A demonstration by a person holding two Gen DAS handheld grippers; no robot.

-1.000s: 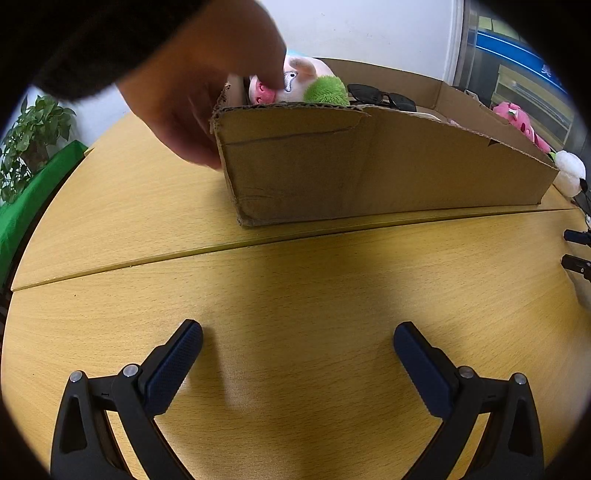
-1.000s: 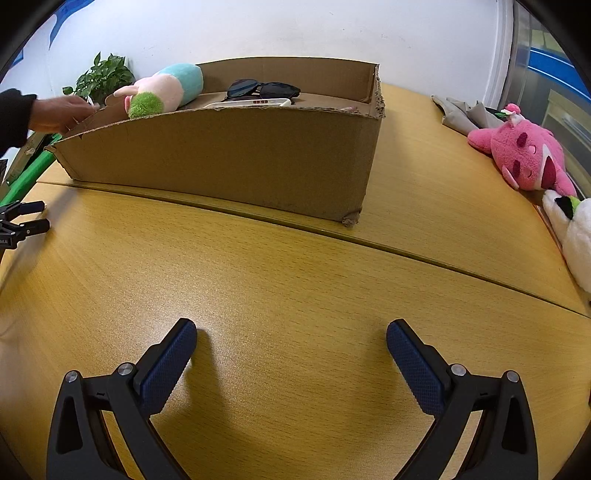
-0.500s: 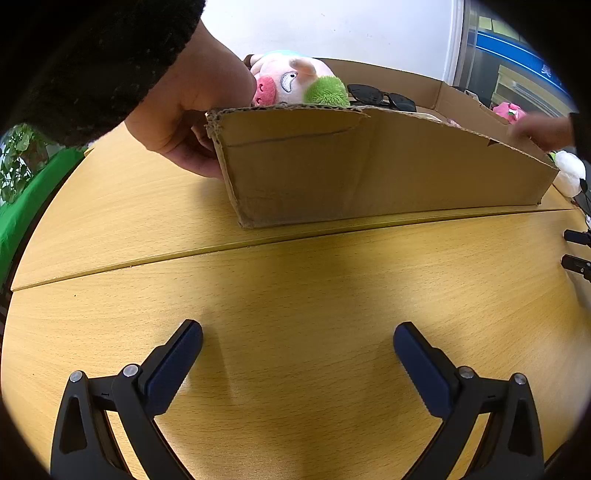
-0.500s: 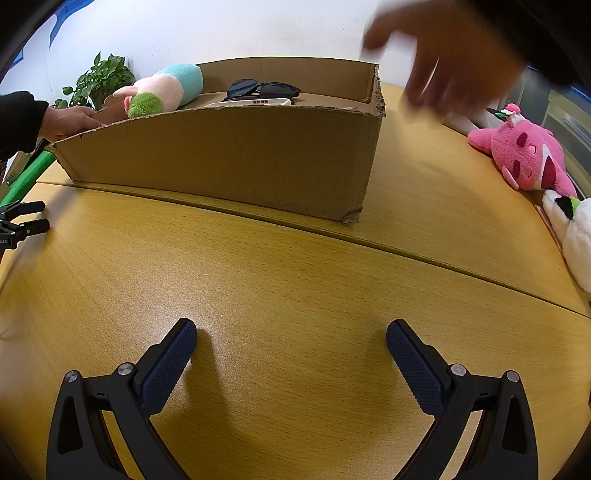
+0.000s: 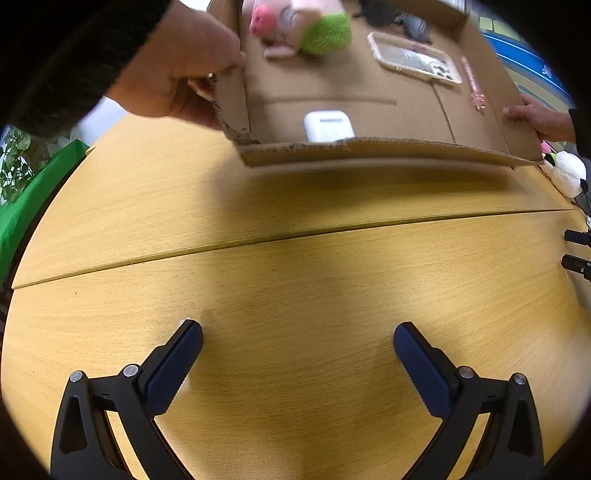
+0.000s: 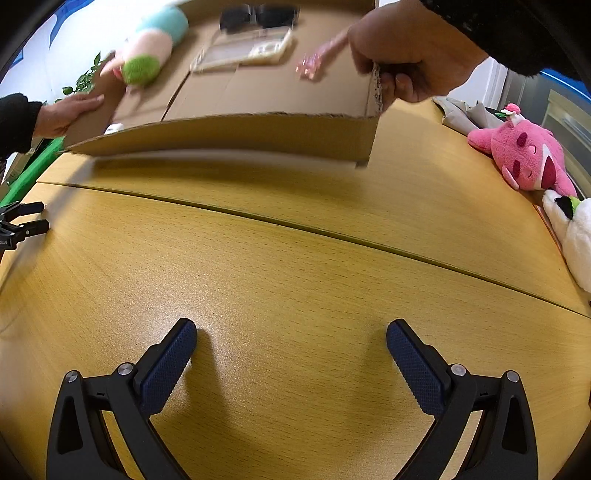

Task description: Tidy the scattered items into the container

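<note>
Two bare hands [image 5: 177, 70] [image 6: 406, 62] hold the cardboard box [image 5: 369, 151] [image 6: 229, 133] by its ends, lifted and tipped toward me so its inside shows. In it lie a plush pig with a green tuft [image 5: 306, 29] [image 6: 147, 55], a white earbud case [image 5: 327, 125], a clear phone case [image 5: 413, 61] [image 6: 243, 50], a pink pen [image 5: 472, 85] and black sunglasses [image 6: 258, 14]. My left gripper [image 5: 297, 347] and right gripper [image 6: 291, 343] rest open and empty on the wooden table [image 5: 295, 266] [image 6: 295, 266], well short of the box.
A pink plush [image 6: 524, 155] and a white plush [image 6: 572, 232] lie at the table's right edge. A green surface and a plant [image 5: 18, 177] sit off the left edge. Each gripper's fingertips show at the side of the other's view.
The hands have lifted the box off the table and tilted its opening toward me; the items inside slid into view. Both grippers stayed still.
</note>
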